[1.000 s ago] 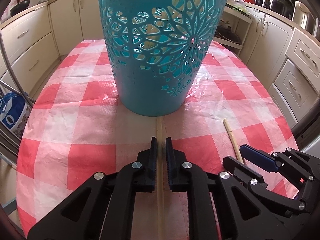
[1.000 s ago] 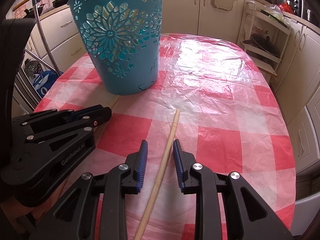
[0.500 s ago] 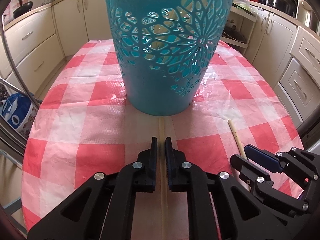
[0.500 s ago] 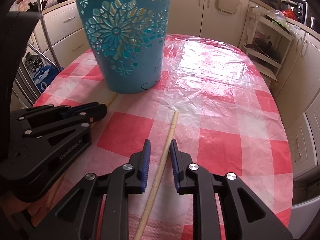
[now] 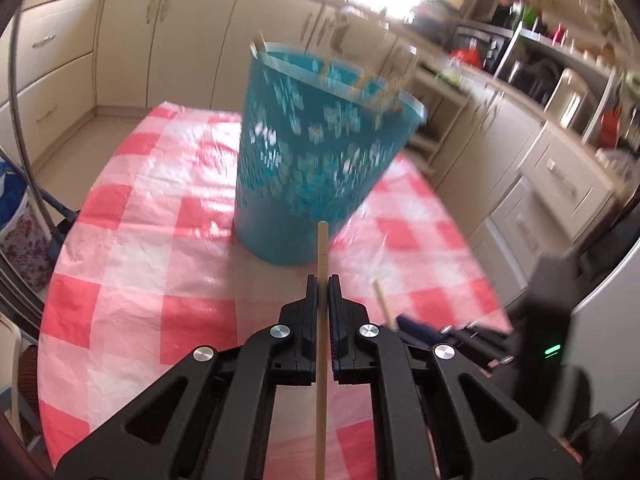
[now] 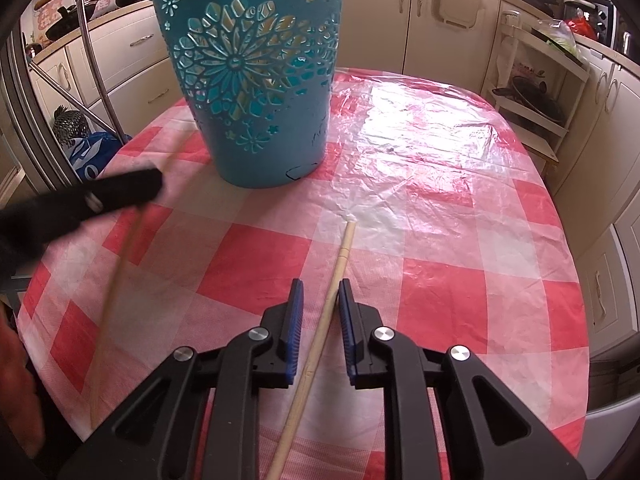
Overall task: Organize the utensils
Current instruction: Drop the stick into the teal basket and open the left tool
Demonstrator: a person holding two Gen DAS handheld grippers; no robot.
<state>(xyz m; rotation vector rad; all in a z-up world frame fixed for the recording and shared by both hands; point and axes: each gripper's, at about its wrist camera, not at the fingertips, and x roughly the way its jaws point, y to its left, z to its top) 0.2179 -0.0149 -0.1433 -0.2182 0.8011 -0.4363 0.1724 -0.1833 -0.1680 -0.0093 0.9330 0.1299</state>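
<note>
- We judge the task partly done: pale stick tops show above the rim of the teal basket [image 5: 320, 152] in the left wrist view, though blur keeps us from counting them.
- 2 chopsticks are left outside the basket, as far as we can see.
- Our left tongs [image 5: 323, 292] are clamped narrow on the first chopstick [image 5: 322, 248], which runs between the pads and points toward the basket; from the right wrist view it appears raised off the surface [image 6: 440, 208], though blur makes that uncertain.
- Our right tongs [image 6: 320, 300] stand narrowly apart around the second chopstick [image 6: 340, 264], with a gap visible on each side, so we read them as not yet gripping; that stick lies flat on the surface, its tip well short of the basket.
- We reckon what is left is dropping the first chopstick into the basket, then closing on and carrying over the second.
- Both chopsticks are slim, straight, pale wood or bamboo rods; the second shows faint ring marks near its far end.
- The basket is rigid plastic, a tapered round bucket pierced with flower cut-outs, so thin sticks could poke through the holes.
- The surface is oval, covered by a red and white check cloth under a crinkled, glossy clear sheet; we expect it to be slippery.
- The right tongs' pads are blue and ribbed.
</note>
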